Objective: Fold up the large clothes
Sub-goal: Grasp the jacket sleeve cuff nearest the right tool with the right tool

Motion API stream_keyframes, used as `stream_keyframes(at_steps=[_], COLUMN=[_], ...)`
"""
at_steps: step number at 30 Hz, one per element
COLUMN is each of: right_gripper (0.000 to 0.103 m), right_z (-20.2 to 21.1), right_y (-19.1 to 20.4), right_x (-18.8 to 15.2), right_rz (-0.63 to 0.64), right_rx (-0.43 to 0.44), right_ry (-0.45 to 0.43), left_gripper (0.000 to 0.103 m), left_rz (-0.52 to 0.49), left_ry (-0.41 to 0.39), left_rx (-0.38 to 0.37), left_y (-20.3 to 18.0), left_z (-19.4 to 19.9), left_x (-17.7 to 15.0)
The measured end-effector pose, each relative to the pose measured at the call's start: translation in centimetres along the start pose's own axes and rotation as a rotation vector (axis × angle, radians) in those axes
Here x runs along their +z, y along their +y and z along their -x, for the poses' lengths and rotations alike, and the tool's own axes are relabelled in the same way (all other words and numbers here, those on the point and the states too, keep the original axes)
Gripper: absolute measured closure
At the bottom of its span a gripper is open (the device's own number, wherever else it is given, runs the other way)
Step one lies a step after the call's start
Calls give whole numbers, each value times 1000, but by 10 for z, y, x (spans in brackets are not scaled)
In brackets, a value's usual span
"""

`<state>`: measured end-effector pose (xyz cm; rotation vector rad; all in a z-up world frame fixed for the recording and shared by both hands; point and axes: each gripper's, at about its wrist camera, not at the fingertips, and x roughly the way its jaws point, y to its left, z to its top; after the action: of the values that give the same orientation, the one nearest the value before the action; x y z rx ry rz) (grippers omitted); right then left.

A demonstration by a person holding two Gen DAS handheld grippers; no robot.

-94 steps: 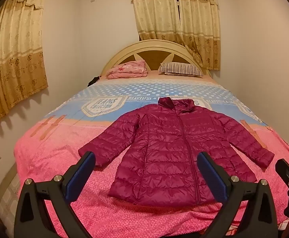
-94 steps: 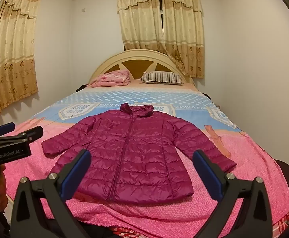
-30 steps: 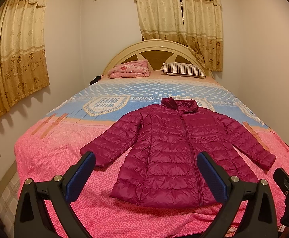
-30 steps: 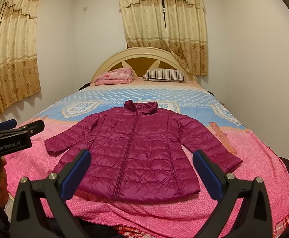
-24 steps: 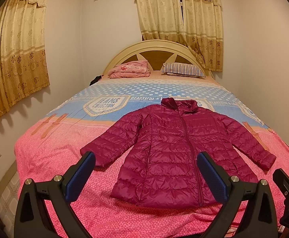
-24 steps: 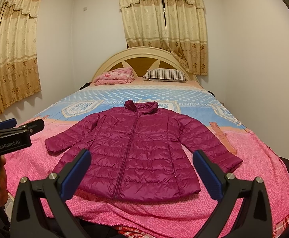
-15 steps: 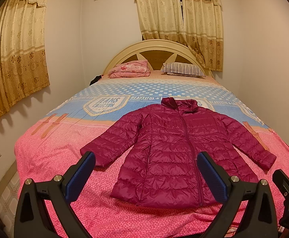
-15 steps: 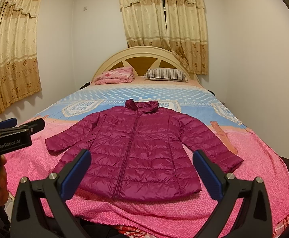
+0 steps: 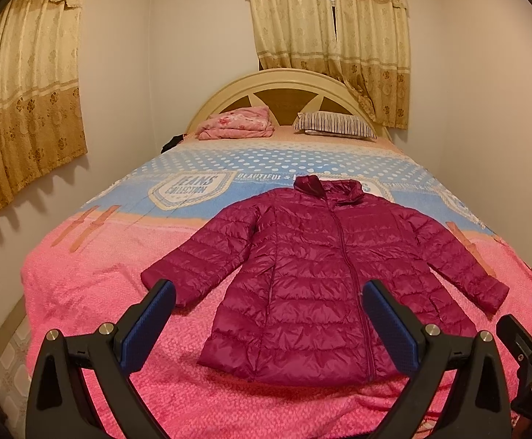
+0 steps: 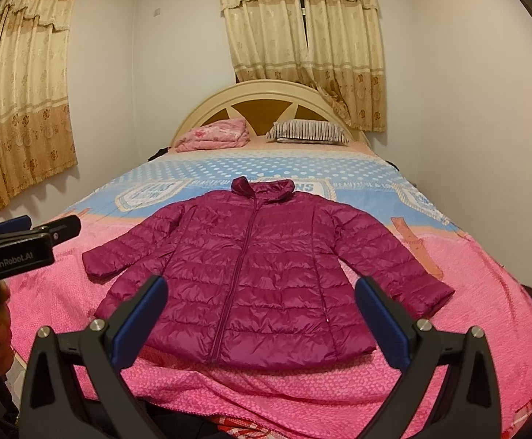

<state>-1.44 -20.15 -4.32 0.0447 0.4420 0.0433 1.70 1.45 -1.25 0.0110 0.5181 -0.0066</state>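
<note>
A: What is the biggest thing here?

B: The wide bed with a fuzzy pink and light blue printed blanket (image 9: 83,303). It has a cream arched wooden headboard (image 9: 287,80) at the far end, and yellow-gold patterned curtains (image 9: 335,36) hang behind it.

A: And where is the garment?

B: The magenta quilted puffer jacket (image 9: 320,278) lies flat on the pink part of the blanket, face up, near the foot of the bed. Its collar (image 10: 262,186) points toward the headboard and reaches the blue part. The zipper is closed down the middle. Both sleeves are spread outward and downward, away from the body. The hem is toward the cameras, close to the bed's edge. The fabric is shiny, with horizontal stitched rows.

A: What lies by the headboard?

B: A folded pink flowered quilt (image 9: 236,122) and, beside it, a striped dark and white pillow (image 9: 335,124).

A: And the tools?

B: The left gripper (image 9: 269,314) hovers before the hem with blue-padded fingers (image 9: 148,318) spread wide, holding nothing. The right gripper (image 10: 262,311) is the same: jaws far apart, empty, above the near edge of the bed.
</note>
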Motion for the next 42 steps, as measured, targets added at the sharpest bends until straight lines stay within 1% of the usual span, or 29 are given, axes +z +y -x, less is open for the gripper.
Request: stream_keyframes(at_steps=[1,3,6,8,10,13,17,19,21,23,25,28,30,35,38,39,41,42], right_gripper=[0,0,0,0,1,6,8,11,21,25,25,25,28,28,29,34,39,44], right_z=[-4,-14,-30,-45,-57,-80,-101,-112,-125,-135,-143,-152,-157,-156,-161,-164,-171,-175], right_y=[-3,-10,-25,-41,-54,-83,-115,-138,-164,-188,-214,-242,-261,-295,-302,-303,-301,-300], right_x=[-1,-5,-8,-13,-16,-23,-29,-31,-34,-38,-42,-45,-47,-50,-55,-56,-58,-58], right_rz=[-11,-20,-35,-65,-80,-143,-198,-234,-276,-317,-365,-409,-430,-498,-504,-508,-497,-485], right_rx=[3,-12,-46,-71,-99,-121,-180,-215,-246,-274,-303,-346,-376,-437,-439,-426,-389,-387], right_ry=[4,23,42,75,97,152,194,212,242,271,292,317,335,344,369,375,383,393], left_gripper=[1,1,1,1,1,1,1,1,1,1,1,1,1,1,1,1,1,1], left_rz=[-2,-6,-21,-37,-42,-54,-64,-71,-73,-83,-101,-117,-125,-143,-153,-154,-157,-159], left_ry=[4,15,26,29,58,86,103,111,125,144,151,160,168,182,180,182,187,193], left_rx=[10,4,32,52,53,66,60,59,56,55,63,70,78,95,100,99,98,96], left_y=[0,-1,-2,-5,-4,-6,-12,-17,-21,-26,-30,-34,-35,-34,-35,-36,-36,-36], left_z=[-5,-16,-42,-63,-84,-115,-148,-167,-183,-200,-215,-234,-245,-266,-272,-274,-277,-279], left_x=[0,0,-1,0,1,1,5,6,9,10,12,17,21,30,33,34,35,35])
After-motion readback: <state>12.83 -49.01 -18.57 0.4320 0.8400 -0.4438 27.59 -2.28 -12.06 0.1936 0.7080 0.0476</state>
